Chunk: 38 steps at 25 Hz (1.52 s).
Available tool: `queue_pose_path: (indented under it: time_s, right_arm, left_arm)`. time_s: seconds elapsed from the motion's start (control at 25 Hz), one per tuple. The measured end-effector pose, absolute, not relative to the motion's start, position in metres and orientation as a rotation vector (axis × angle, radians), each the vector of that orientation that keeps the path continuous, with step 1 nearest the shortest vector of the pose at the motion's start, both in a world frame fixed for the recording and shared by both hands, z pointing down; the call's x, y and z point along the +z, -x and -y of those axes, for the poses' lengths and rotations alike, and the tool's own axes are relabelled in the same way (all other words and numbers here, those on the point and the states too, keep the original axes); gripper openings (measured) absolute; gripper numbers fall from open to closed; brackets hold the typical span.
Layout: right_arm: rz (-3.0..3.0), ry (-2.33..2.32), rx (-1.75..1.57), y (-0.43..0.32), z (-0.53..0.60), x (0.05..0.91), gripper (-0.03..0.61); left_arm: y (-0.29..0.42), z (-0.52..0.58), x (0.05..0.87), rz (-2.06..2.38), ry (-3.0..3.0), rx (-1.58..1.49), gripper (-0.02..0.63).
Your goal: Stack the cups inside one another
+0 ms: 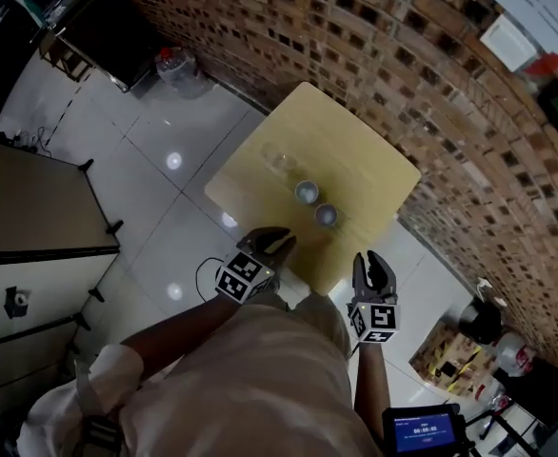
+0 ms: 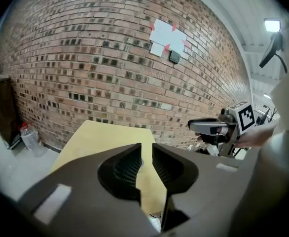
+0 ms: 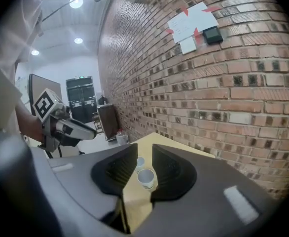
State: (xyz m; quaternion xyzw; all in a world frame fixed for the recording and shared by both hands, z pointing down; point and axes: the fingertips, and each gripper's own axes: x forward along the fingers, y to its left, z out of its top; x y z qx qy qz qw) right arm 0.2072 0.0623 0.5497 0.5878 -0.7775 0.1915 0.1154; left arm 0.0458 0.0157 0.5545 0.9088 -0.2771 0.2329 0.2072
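Two small white cups stand side by side on the pale wooden table [image 1: 355, 160], one [image 1: 306, 192] further in and one [image 1: 327, 216] nearer the front edge. A faint clear shape [image 1: 281, 163] lies beyond them; I cannot tell what it is. My left gripper [image 1: 281, 243] hovers at the table's near edge, jaws slightly apart with nothing between them. My right gripper [image 1: 374, 263] hangs off the near right corner, jaws also apart and empty. In the right gripper view, both cups [image 3: 146, 177] [image 3: 140, 162] show through the gap of the right gripper [image 3: 143, 148]. The left gripper [image 2: 146, 146] frames only bare tabletop.
A brick wall [image 1: 384, 55] runs behind the table. A plastic bottle [image 1: 176, 69] stands on the white tiled floor at the wall. A dark-topped cabinet [image 1: 31, 208] is at the left, and boxes and clutter [image 1: 460, 360] lie at the right.
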Motion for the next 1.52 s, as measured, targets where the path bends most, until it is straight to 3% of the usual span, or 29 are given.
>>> queue_pose_path:
  time_s: [0.68, 1.08, 1.52]
  right_arm:
    - [2.467, -1.358, 0.538, -0.211, -0.025, 0.577, 0.087]
    - [2.293, -1.315, 0.432, -0.17, 0.003, 0.6, 0.084]
    - [1.994, -1.113, 0.455, -0.12, 0.012, 0.702, 0.086]
  left_arm:
    - [-0.06, 0.004, 0.564, 1.078, -2.381, 0.688, 0.089]
    - [-0.051, 0.056, 0.575, 0.874, -2.559, 0.778, 0.087]
    - [-0.033, 0.084, 0.607, 0.548, -2.668, 0.953, 0.094]
